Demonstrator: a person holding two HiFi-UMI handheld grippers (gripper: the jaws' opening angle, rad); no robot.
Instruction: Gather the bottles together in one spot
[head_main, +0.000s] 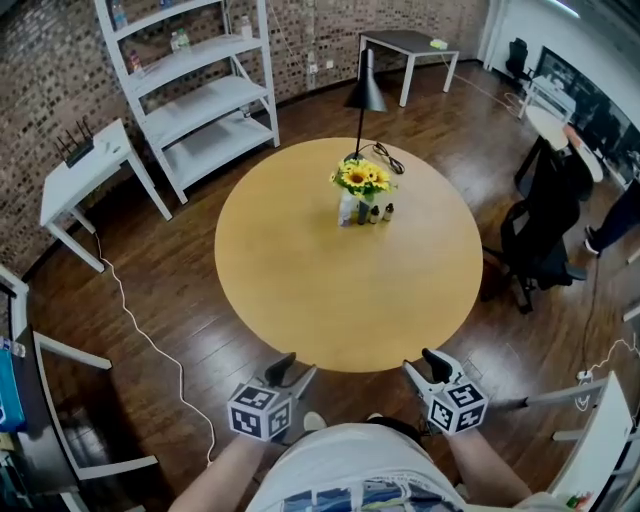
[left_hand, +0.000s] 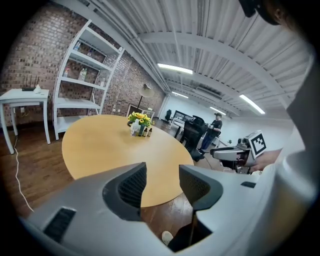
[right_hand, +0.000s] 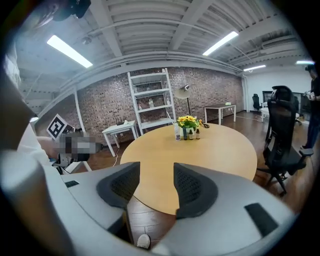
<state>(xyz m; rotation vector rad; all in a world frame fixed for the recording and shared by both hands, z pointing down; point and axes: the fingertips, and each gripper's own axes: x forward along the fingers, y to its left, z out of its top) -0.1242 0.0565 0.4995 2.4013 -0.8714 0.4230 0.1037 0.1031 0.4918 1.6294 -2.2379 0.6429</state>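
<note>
Round pale-wood table (head_main: 300, 300) standing on dark plank floor (head_main: 150, 290); top surface load noted below.

All items sit in one tight cluster beyond the table's centre, toward its far rim. A bunch of yellow sunflowers (head_main: 362, 178) stands upright. A clear pale bottle (head_main: 347, 210) stands at the left of its base. Three small dark bottles (head_main: 374, 213) stand upright in a short row just to the right of the pale one, close beside each other (contact between them cannot be told). A thin black cord (head_main: 388, 157) lies looped on the top behind the flowers, near the far rim.
</note>
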